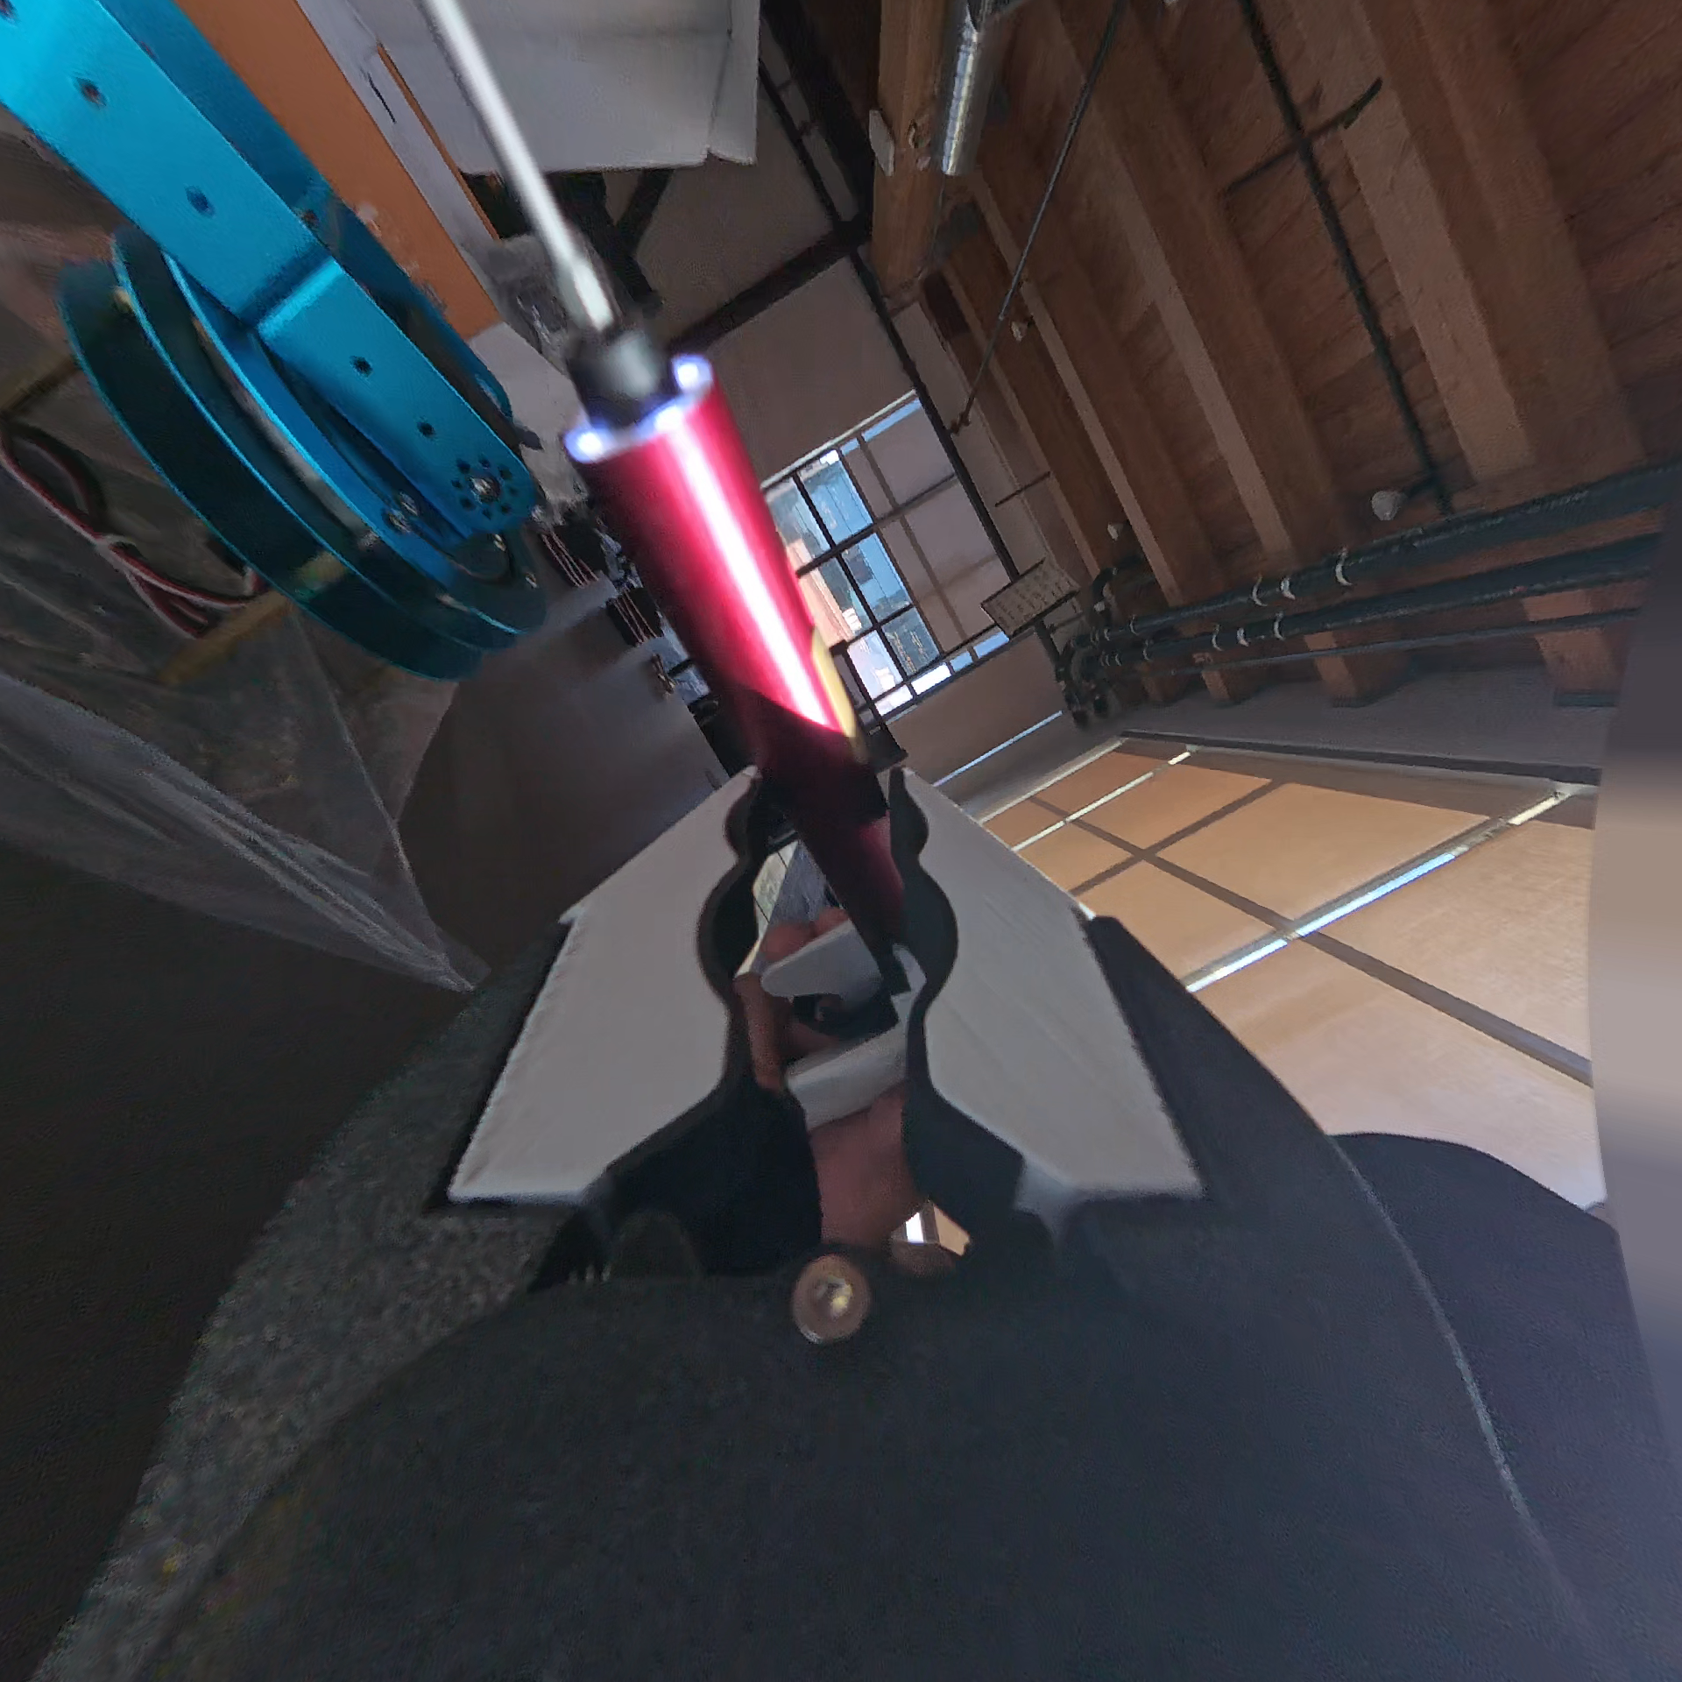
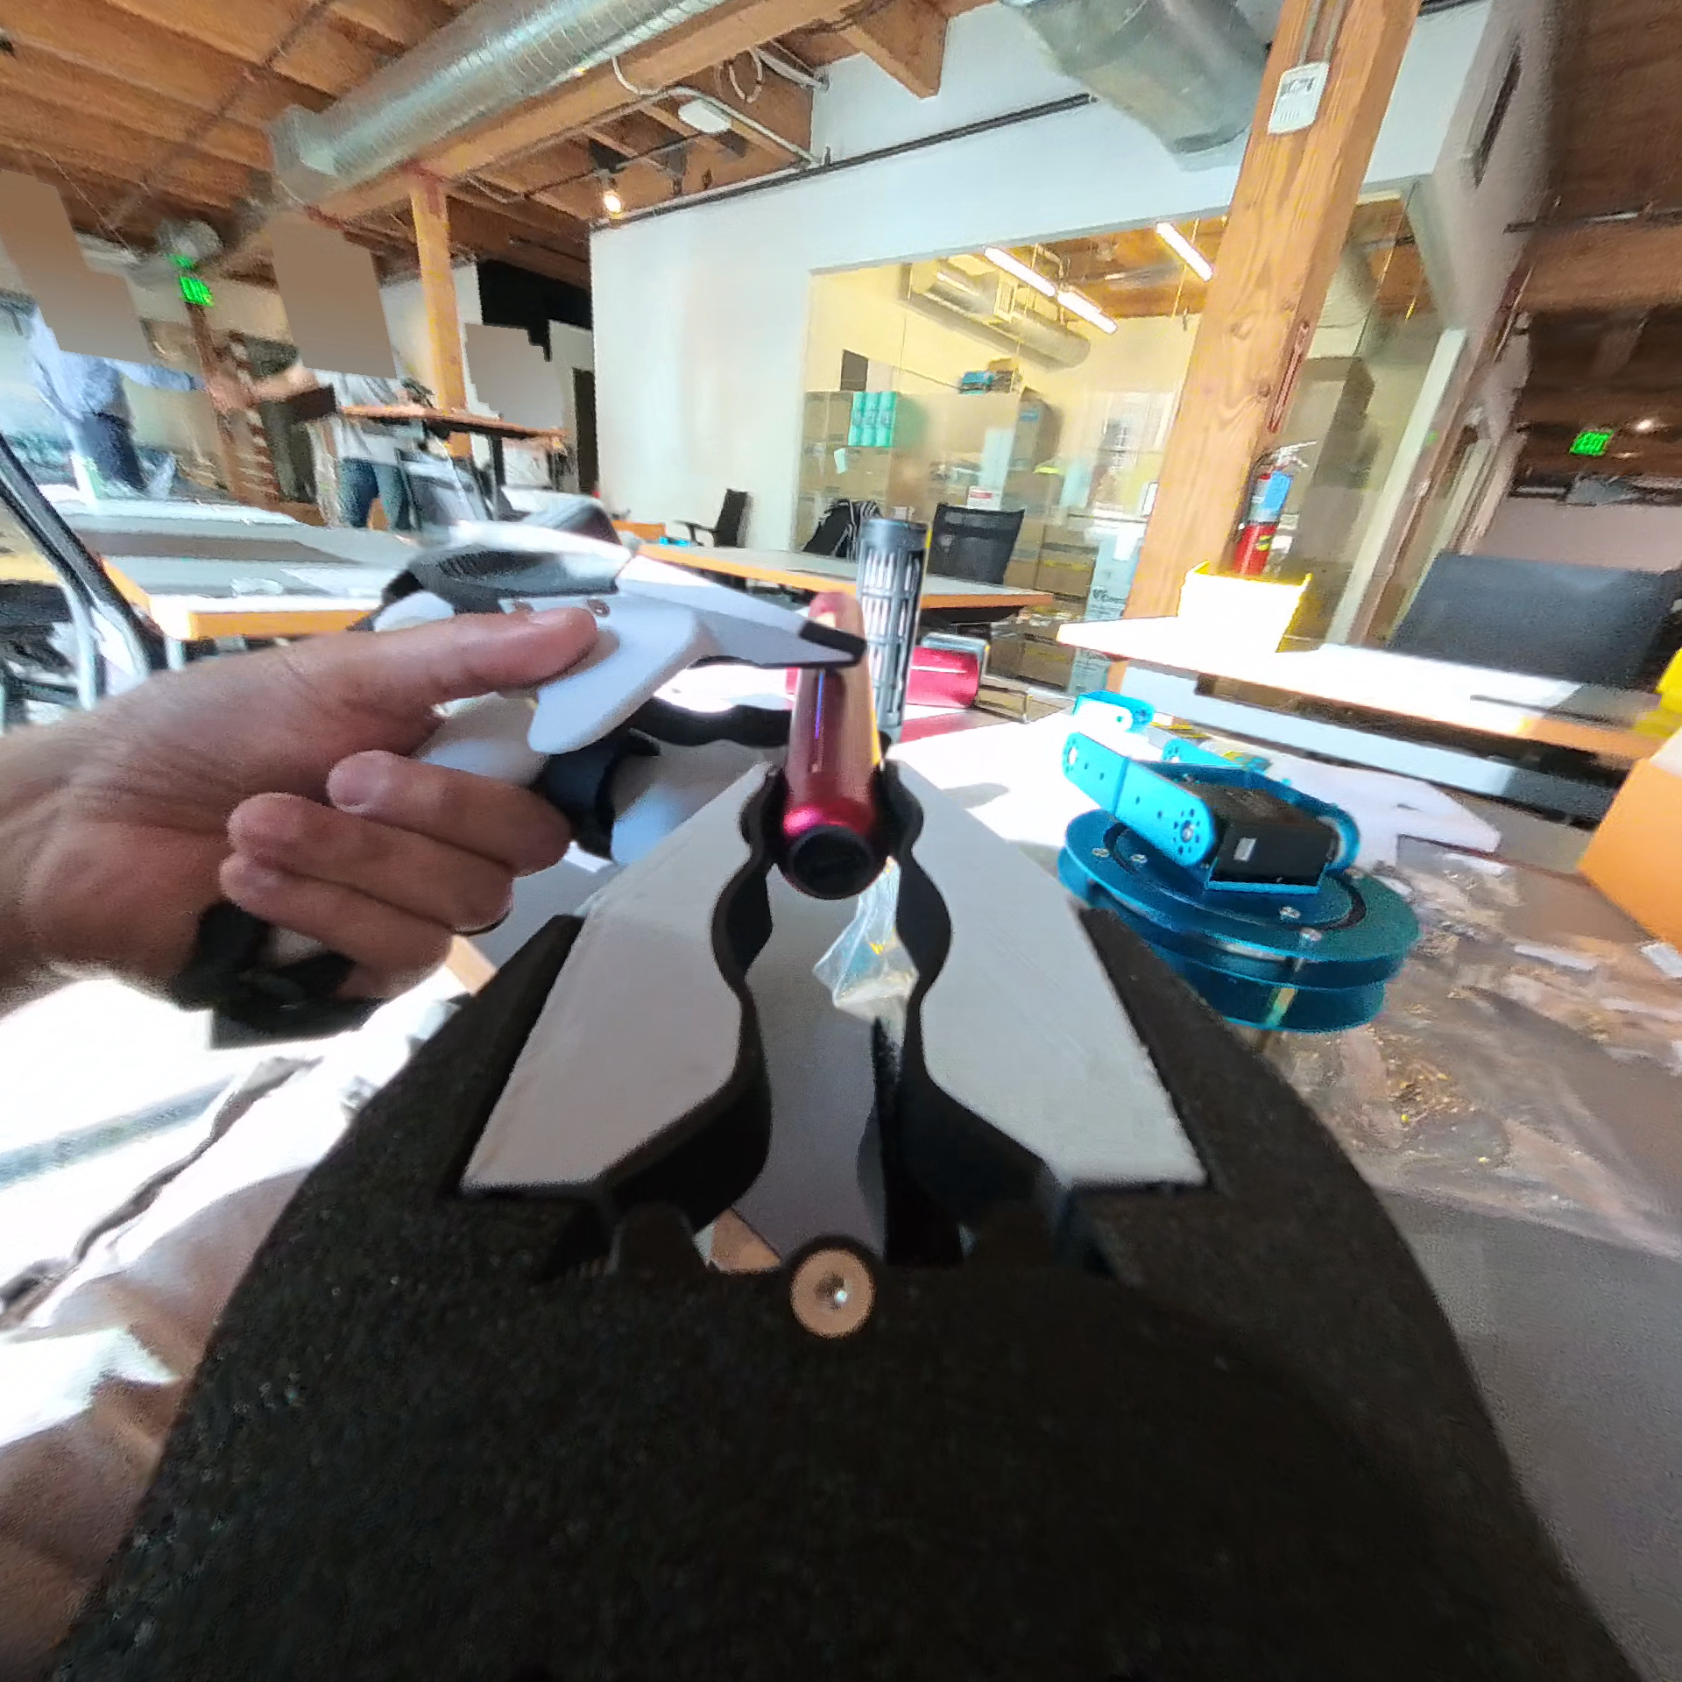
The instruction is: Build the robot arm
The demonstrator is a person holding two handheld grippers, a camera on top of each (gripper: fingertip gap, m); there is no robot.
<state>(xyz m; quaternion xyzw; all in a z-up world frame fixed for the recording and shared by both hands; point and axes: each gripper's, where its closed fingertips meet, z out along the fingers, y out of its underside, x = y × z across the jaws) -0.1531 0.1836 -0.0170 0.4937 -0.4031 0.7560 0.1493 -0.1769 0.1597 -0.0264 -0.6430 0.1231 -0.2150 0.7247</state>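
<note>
Both grippers clamped on same red screwdriver handle (image 2: 833, 783). Right gripper (image 2: 830, 824) pinches bit end, tips snug around it. Left gripper (image 1: 824, 824) grips other end; its body (image 2: 637, 628) sits ahead-left, held by hand (image 2: 300, 792). Blue servo base (image 2: 1238, 892) ahead-right on table (image 2: 1502, 1047). Clear plastic baggie (image 2: 865, 956) just beneath tips.

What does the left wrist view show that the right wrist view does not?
Only the left wrist view shows the screwdriver's metal shaft and glowing lit ring. Only the right wrist view shows a bare hand on the left gripper, a clear plastic bag and a grey slotted cylinder. Both show the red screwdriver gripped by both grippers, and the blue servo assembly.
</note>
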